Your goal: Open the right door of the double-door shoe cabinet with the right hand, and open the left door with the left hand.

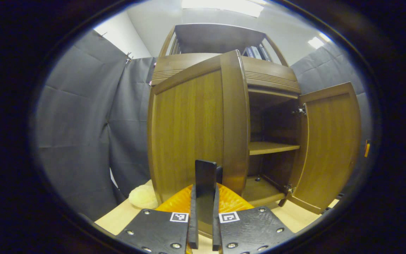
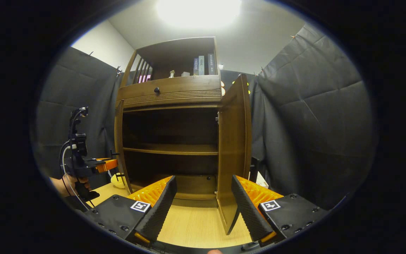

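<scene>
Left gripper view
- left gripper (image 1: 204, 225): clenched on the left door's handle (image 1: 205, 176), a dark upright bar caught between both fingers
- left door (image 1: 189, 130): swung well out from the cabinet (image 1: 270, 79), outer face turned to camera, free edge just right of the handle
- door axis: tall, upright; hinge side at far left, so further swing would run leftward toward the booth cloth (image 1: 79, 134)
- right door (image 1: 330, 148): wide open, hinged at the cabinet's right side, well apart from the left gripper
- inside: shelf (image 1: 273, 147) and cabinet floor exposed between the two doors
- obstacles: pale lumpy thing (image 1: 143, 197) on the wood surface (image 1: 125, 215) just beside the left door's lower hinge corner; could not tell what it was
- room: some gap between door and cloth, judged enough for a little more swing

Right gripper view
- right gripper (image 2: 203, 180): released, fingers spread wide, nothing between them
- right door: seen nearly edge-on, free edge toward camera, bottom corner just ahead of the right-hand finger (image 2: 245, 208), not touching
- right door handle (image 2: 254, 169): dark bar peeking out behind the door's outer face
- left door: thin edge at the cabinet's left side, open
- left gripper: off at the left, level with the left door's handle, held by a hand (image 2: 71, 184)
- nearer arm: left, already on its door; right door judged done
- progress: both doors open, task judged close to finished; likely left only to let go of the left handle
</scene>
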`<state>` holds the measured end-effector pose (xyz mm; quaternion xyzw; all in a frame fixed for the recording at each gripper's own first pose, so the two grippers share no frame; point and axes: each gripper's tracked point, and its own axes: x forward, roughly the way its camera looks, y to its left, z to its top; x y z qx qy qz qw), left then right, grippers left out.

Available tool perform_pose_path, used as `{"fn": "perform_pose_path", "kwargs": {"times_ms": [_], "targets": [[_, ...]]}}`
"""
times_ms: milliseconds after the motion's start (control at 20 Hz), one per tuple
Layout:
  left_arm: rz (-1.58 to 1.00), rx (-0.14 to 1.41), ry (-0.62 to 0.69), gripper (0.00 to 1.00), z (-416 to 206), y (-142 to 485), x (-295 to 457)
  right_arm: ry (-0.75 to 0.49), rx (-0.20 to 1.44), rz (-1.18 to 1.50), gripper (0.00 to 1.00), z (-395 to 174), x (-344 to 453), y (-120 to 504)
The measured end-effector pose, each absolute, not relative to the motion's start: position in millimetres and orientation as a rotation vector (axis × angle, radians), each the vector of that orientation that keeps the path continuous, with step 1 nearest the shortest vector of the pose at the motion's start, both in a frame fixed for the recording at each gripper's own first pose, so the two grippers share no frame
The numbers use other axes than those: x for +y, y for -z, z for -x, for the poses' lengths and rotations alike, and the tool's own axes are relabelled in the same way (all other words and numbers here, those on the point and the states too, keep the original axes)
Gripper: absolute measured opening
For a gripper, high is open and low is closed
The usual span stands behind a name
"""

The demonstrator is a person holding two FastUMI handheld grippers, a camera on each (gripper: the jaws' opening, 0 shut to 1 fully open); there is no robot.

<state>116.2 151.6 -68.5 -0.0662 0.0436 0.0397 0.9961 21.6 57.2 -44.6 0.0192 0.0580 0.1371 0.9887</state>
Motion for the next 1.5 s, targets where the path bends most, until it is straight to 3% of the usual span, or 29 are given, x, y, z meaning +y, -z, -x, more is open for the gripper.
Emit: {"fn": "perform_pose_path", "kwargs": {"times_ms": [100, 350, 450, 550, 600, 650, 800, 850, 950, 1000, 1050, 1150, 1200, 1250, 1350, 1450, 1500], "targets": [[0.137, 0.088, -0.091, 0.18, -108.8, 66.3, 160.9, -0.292, 0.115, -0.037, 0.92, -20.7, 65.5, 43.6], [0.129, 0.097, -0.103, 0.15, -89.0, 63.2, 186.5, -0.330, 0.116, -0.043, 0.97, -21.9, 87.8, 42.3], [0.120, 0.100, -0.107, 0.09, -85.4, 64.5, 193.2, -0.345, 0.121, -0.049, 0.93, -20.9, 98.5, 43.3], [0.121, 0.102, -0.115, 0.12, -79.3, 65.5, 203.5, -0.361, 0.123, -0.051, 0.97, -21.0, 109.5, 42.8], [0.121, 0.102, -0.117, 0.13, -75.6, 66.2, 206.9, -0.368, 0.122, -0.049, 0.93, -19.3, 115.2, 43.3], [0.118, 0.102, -0.118, 0.14, -72.6, 66.9, 209.9, -0.376, 0.121, -0.046, 0.98, -18.9, 120.2, 42.6], [0.107, 0.103, -0.123, 0.14, -61.8, 70.1, 223.5, -0.395, 0.123, -0.046, 0.98, -17.2, 135.2, 44.1], [0.106, 0.100, -0.126, 0.14, -58.7, 68.7, 228.6, -0.397, 0.125, -0.048, 0.93, -15.8, 138.2, 45.1], [0.095, 0.095, -0.134, 0.14, -53.5, 68.3, 237.4, -0.395, 0.127, -0.049, 0.97, -16.5, 142.7, 44.8], [0.088, 0.091, -0.137, 0.12, -50.2, 68.5, 241.3, -0.394, 0.131, -0.051, 0.92, -16.2, 144.9, 46.4], [0.086, 0.089, -0.141, 0.12, -47.6, 68.0, 245.5, -0.390, 0.132, -0.053, 0.97, -16.8, 146.9, 46.0], [0.082, 0.089, -0.163, 0.14, -43.4, 68.4, 257.4, -0.382, 0.128, -0.059, 0.92, -17.1, 148.8, 43.7], [0.078, 0.091, -0.180, 0.14, -39.6, 70.4, 266.6, -0.379, 0.127, -0.060, 0.97, -15.6, 149.8, 44.7], [0.087, 0.089, -0.187, 0.09, -36.4, 70.3, 274.3, -0.377, 0.127, -0.060, 0.97, -15.5, 150.9, 44.2], [0.109, 0.092, -0.196, 0.14, -32.0, 71.0, 286.8, -0.375, 0.128, -0.055, 0.92, -13.8, 154.7, 43.8], [0.102, 0.090, -0.216, 0.14, -29.7, 73.7, 297.3, -0.368, 0.127, -0.052, 0.97, -13.3, 156.9, 42.4], [0.104, 0.088, -0.224, 0.09, -24.6, 74.1, 302.4, -0.364, 0.125, -0.053, 0.97, -12.8, 157.8, 41.3]]}}
